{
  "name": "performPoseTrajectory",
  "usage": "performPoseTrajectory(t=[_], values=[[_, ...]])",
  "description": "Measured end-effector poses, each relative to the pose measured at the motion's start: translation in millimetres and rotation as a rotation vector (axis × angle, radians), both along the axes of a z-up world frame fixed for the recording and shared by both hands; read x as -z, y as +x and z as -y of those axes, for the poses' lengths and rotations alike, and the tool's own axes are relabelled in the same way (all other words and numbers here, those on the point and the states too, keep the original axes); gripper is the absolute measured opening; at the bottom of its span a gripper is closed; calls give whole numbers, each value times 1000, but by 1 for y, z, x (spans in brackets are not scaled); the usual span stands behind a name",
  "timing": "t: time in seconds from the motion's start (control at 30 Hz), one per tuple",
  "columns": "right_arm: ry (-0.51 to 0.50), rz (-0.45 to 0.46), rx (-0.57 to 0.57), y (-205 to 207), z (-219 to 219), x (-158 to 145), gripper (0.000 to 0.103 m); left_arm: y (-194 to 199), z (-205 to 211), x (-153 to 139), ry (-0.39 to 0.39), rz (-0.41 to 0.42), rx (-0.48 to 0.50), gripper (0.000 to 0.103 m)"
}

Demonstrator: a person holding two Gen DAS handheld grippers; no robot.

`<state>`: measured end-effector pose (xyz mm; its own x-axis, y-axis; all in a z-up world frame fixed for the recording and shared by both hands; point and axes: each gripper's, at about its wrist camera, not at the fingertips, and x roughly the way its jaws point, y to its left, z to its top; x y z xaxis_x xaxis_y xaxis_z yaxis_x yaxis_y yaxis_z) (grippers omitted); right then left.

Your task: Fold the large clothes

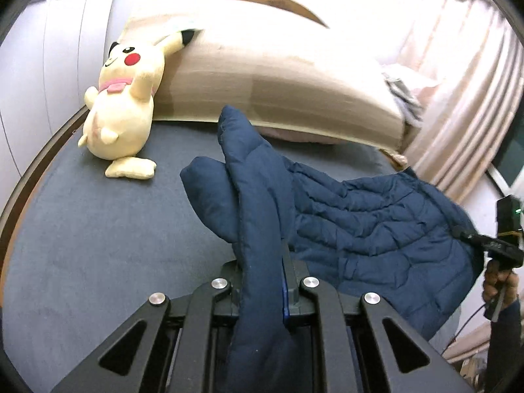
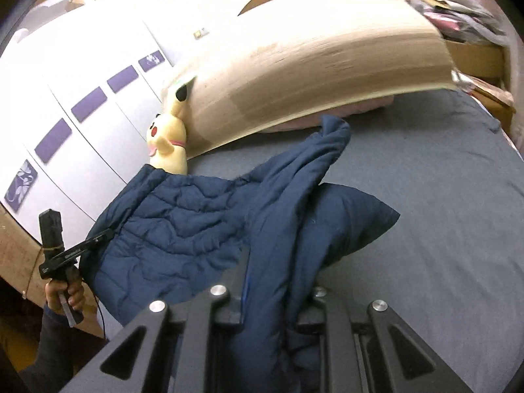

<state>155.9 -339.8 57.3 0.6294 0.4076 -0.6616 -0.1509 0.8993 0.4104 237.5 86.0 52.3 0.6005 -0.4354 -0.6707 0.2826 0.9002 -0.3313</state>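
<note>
Jacket (image 1: 360,222) is hanging between both grippers over the bed (image 1: 82,245), long axis running side to side. Left wrist view: left gripper (image 1: 262,281) is clamping a padded edge, quilted body stretching off right to the right gripper (image 1: 465,235), also biting fabric. Right wrist view: right gripper (image 2: 271,291) is pinching bunched fabric, and only here a sleeve (image 2: 330,137) is trailing toward the headboard (image 2: 311,75). Neither hand's nearer.

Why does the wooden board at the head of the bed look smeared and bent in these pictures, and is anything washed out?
In the left wrist view the headboard is streaked by motion blur and bowed by the fisheye lens, while the curtain glares pale. In the right wrist view the headboard smears likewise and the wardrobe is overexposed; the jacket stays fairly sharp.
</note>
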Motion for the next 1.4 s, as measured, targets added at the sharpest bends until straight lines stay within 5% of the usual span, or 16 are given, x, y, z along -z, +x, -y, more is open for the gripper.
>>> performPoseTrajectory(t=[0.1,0.2,0.27,0.3,0.33,0.37,0.43,0.53,0.7,0.83,1.17,1.2,1.23,1.27,1.3,1.4], values=[[37,-30,28,-40,9,40,19,-33,1,27,-37,-15,1,15],[89,-91,55,-59,16,95,25,-53,3,92,-42,-99,-30,19],[71,-225,110,-70,22,160,34,-59,3,144,35,-219,-98,37],[53,-276,151,-76,24,183,48,-61,-1,163,45,-260,-125,49],[77,-275,182,-85,30,195,65,-69,-16,174,-32,-254,-163,58],[138,-246,230,-99,41,201,68,-75,-25,174,-75,-248,-188,61],[204,-203,285,-118,58,199,73,-82,-46,158,-119,-231,-225,62],[156,-152,353,-127,79,178,73,-78,-64,122,-67,-134,-249,69],[168,-98,319,-108,91,140,73,-36,-49,101,-61,-94,-157,72],[132,-128,245,-52,69,143,73,12,-9,115,-43,-167,-70,73],[115,-267,234,42,63,185,73,67,18,162,-23,-313,-84,73],[104,-267,223,47,61,187,72,69,19,163,-22,-313,-82,73],[107,-256,208,50,58,187,54,70,22,164,-13,-312,-80,58],[93,-247,189,54,53,186,29,71,25,166,24,-324,-78,26],[44,-246,194,56,48,181,11,73,28,166,46,-338,-73,20],[-13,-135,185,47,37,142,8,68,26,148,28,-271,-70,12]])
